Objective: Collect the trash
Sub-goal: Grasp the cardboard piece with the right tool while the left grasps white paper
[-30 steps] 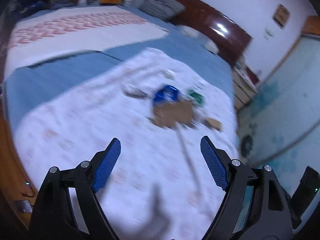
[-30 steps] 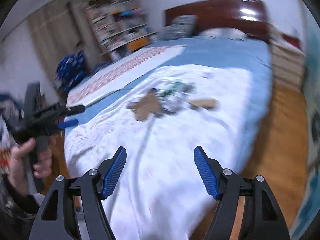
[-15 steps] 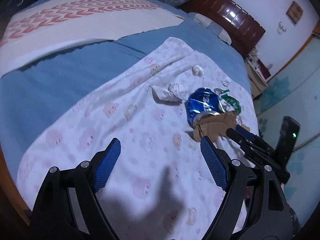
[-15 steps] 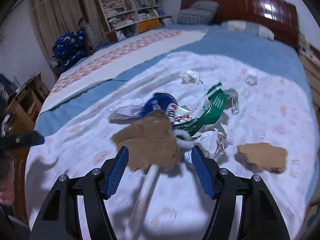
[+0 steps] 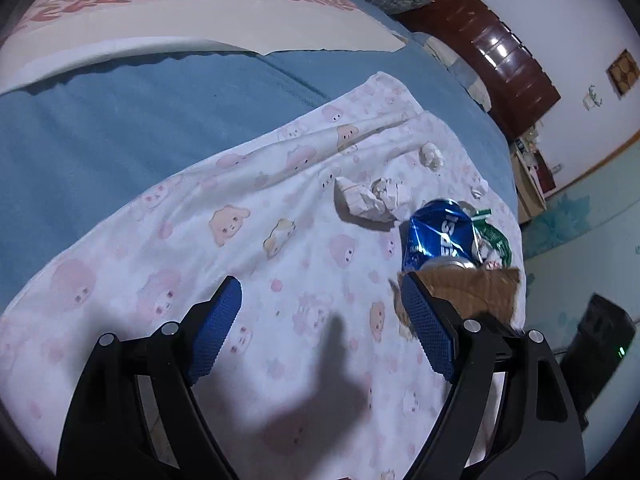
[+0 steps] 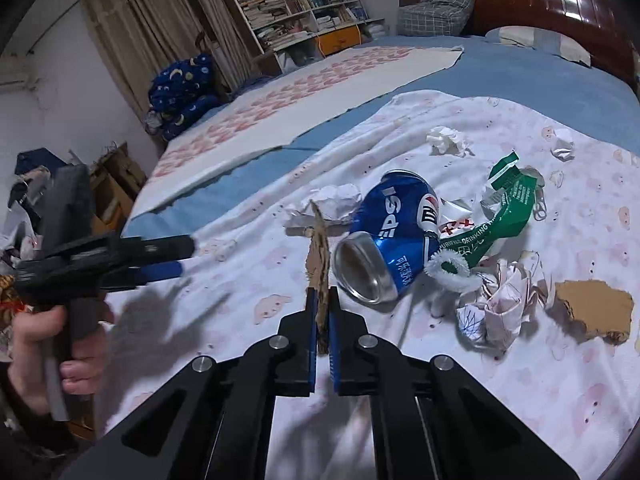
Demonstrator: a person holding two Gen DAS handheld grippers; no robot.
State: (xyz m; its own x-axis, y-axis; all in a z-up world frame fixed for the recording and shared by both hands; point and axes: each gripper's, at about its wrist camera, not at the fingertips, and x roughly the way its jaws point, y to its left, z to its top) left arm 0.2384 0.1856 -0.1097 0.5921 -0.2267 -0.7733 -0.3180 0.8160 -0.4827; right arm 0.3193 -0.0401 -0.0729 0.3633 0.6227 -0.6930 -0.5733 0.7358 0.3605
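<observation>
Half a second ago the right hand-held gripper (image 6: 322, 312) was standing wide around the torn cardboard piece (image 6: 319, 256); now it is pinching that piece edge-on between its blue pads, jaws nearly together, the cardboard standing upright out of them. Just ahead and to the right of those pads a crushed blue Pepsi can (image 6: 386, 236) is lying on its side with its open mouth facing the gripper, close beside the cardboard. Beyond the can, a green drinking-water label (image 6: 506, 210) is lying with crumpled paper (image 6: 504, 304) just in front of it, and a second cardboard scrap (image 6: 592, 308) is lying apart at far right. A white tissue wad (image 6: 446, 141) is sitting farther ahead.

Meanwhile the left hand-held gripper (image 5: 320, 320) is hovering wide over the pink-printed sheet (image 5: 240, 248), holding nothing; its right pad is overlapping the held cardboard's near edge in view, though contact cannot be told. Crumpled paper (image 5: 368, 200) is lying ahead and right of it. To its left and straight ahead the sheet is running open to the blue blanket (image 5: 120, 120); to the right of the trash the bed's edge is dropping away to the floor.
</observation>
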